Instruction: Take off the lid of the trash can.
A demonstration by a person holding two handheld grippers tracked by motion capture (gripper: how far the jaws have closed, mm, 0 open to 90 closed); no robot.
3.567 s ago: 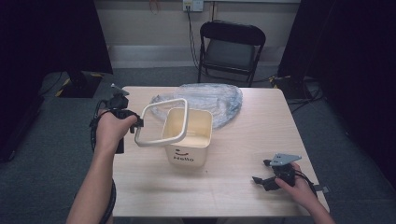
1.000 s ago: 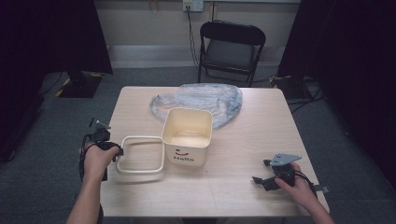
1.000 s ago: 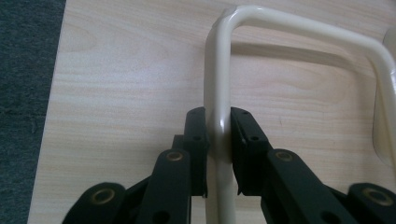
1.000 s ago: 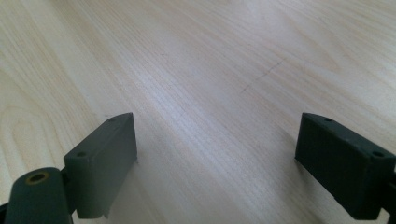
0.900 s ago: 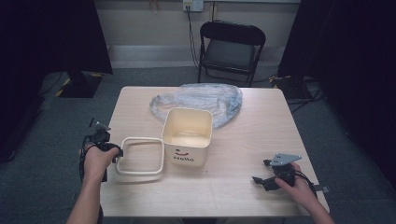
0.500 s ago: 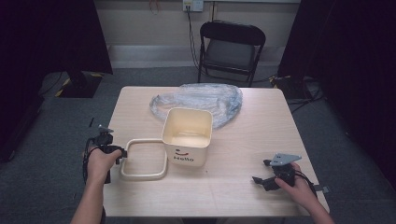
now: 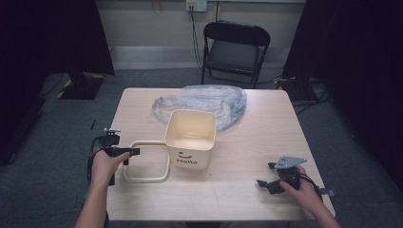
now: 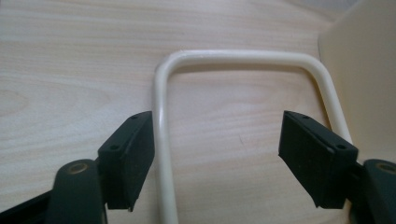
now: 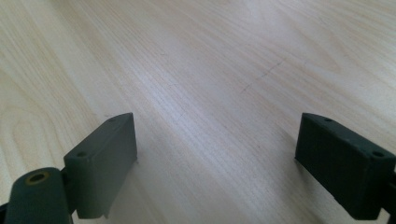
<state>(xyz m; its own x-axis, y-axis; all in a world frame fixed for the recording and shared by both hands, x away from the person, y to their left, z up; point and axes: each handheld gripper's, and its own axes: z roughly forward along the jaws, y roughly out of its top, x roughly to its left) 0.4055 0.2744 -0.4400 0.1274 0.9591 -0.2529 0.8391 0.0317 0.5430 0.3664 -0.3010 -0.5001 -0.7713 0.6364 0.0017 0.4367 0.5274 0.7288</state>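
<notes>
On the near left part of the table (image 7: 266, 133), I have my left gripper (image 7: 130, 153) lying low over the wood, pointed toward the cream handle (image 7: 145, 161) that rests flat there. Its jaws have just been opening and now stand wide. In the left gripper view the handle (image 8: 161, 140) runs up past the inner face of one pad, right against it as far as I can tell, while the other pad stands well clear of the far bar. Nothing is pinched; the loop simply lies on the table with one of its bars between the two pads.

The handle belongs to the cream bucket (image 7: 190, 137), which stands upright near the middle of the table with a printed face and the word "Hello" on its near wall. The loop is folded down to the bucket's left, its far ends meeting the bucket's side. Just behind the bucket, touching or nearly so, lies a crumpled clear plastic bag (image 7: 204, 100).

My right gripper (image 7: 273, 184) sits on the near right part of the table, well apart from the bucket. In the right gripper view its pads (image 9: 105, 158) are spread wide over bare wood, holding nothing.

A black folding chair (image 7: 235, 50) stands beyond the far edge of the table.
</notes>
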